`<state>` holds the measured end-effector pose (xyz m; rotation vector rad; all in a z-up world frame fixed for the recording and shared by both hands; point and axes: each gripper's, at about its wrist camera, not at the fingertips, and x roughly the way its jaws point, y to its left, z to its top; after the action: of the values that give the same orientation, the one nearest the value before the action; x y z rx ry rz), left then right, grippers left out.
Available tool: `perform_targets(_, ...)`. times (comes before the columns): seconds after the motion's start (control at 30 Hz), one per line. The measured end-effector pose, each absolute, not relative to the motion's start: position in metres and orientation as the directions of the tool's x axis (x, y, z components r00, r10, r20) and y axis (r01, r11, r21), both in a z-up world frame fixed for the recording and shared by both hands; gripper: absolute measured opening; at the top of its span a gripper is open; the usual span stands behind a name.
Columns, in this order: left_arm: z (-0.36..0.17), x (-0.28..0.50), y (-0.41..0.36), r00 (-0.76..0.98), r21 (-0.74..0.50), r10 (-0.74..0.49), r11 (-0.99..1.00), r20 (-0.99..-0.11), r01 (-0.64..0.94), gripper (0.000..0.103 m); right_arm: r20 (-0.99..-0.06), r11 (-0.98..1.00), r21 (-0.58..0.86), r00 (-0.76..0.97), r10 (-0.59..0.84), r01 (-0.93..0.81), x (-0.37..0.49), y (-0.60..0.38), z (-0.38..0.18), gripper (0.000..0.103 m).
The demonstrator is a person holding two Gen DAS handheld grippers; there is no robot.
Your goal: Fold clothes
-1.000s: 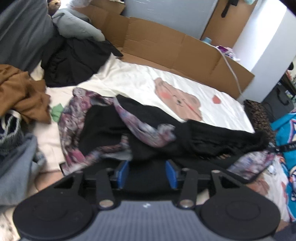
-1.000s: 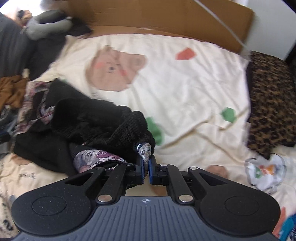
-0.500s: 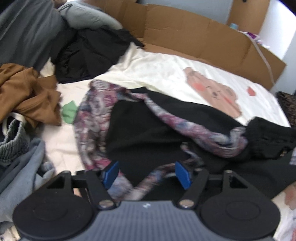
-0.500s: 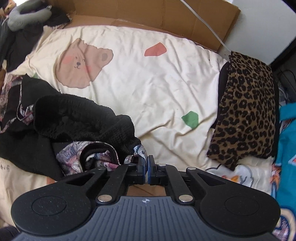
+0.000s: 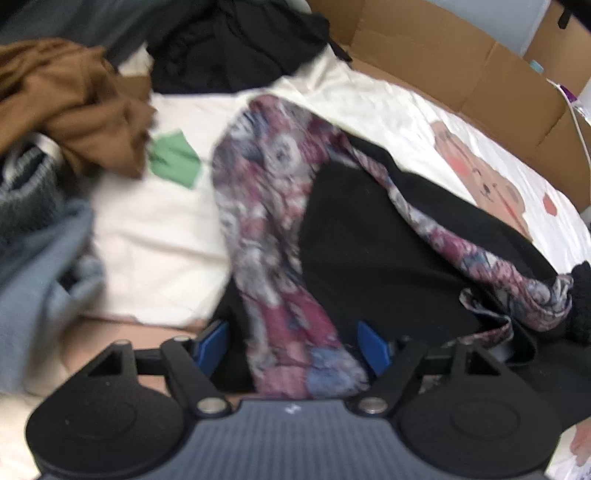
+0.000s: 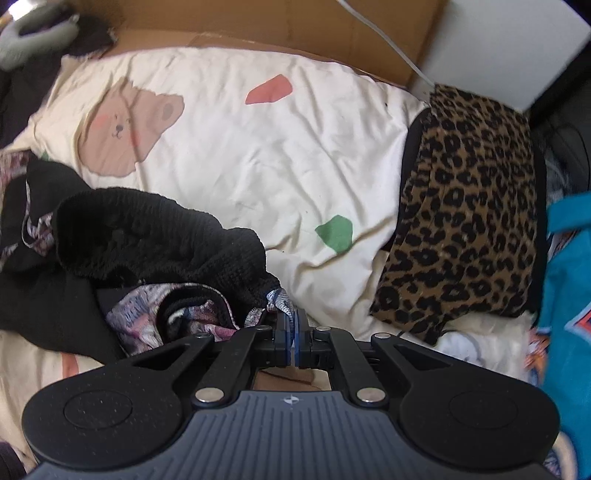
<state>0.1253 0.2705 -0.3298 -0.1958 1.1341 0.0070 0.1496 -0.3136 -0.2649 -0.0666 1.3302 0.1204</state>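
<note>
A bed (image 6: 258, 147) carried a cream sheet printed with a bear face (image 6: 125, 125) and red and green patches. Flattened brown cardboard (image 5: 461, 74) stood along its far edge. A white wall panel (image 6: 509, 40) rose at the far right, lit by daylight.

Right gripper (image 6: 291, 334) jaws pinched together on a patterned fabric corner of the black garment (image 6: 155, 236), which lies bunched at left on the cream bear-print sheet (image 6: 258, 147). Leopard-print cloth (image 6: 469, 199) at right, folded. Cardboard (image 6: 280, 26) along the far edge. Turquoise fabric (image 6: 569, 295) at far right.
</note>
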Motion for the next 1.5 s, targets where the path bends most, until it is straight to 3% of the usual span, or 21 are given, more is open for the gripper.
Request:
perform_targets(0.07, -0.338, 0.126, 0.267, 0.389, -0.152, -0.101, 0.983, -0.916, -0.103, 0.022, -0.965, 0.993, 0.062, 0.248, 0.086, -0.104, 0.139, -0.318, -0.271, 0.000)
perform_targets(0.17, -0.334, 0.122, 0.262, 0.378, -0.161, -0.116, 0.983, -0.918, -0.090, 0.014, -0.959, 0.992, 0.095, 0.260, 0.113, -0.079, 0.122, -0.326, -0.279, 0.000)
perform_targets(0.73, -0.252, 0.002, 0.243, 0.365, -0.233, -0.241, 0.970, -0.899, 0.068, 0.009, -0.919, 0.986, 0.165, 0.356, 0.167, -0.035, 0.070, -0.359, -0.257, 0.000)
perform_targets(1.0, -0.252, -0.048, 0.248, 0.307, -0.230, -0.232, 0.972, -0.923, 0.042, 0.009, -0.913, 0.981, 0.195, 0.364, 0.184, -0.008, 0.047, -0.373, -0.270, 0.000)
perform_targets(1.17, -0.244, -0.049, 0.246, 0.295, -0.204, -0.199, 0.979, -0.934, 0.015, 0.013, -0.900, 0.975, 0.222, 0.388, 0.198, 0.016, 0.038, -0.378, -0.287, 0.000)
perform_targets(1.5, -0.193, -0.026, 0.242, 0.389, -0.099, -0.140, 0.987, -0.911, 0.124, 0.014, -0.878, 0.963, 0.261, 0.429, 0.211, 0.061, 0.031, -0.386, -0.301, 0.000)
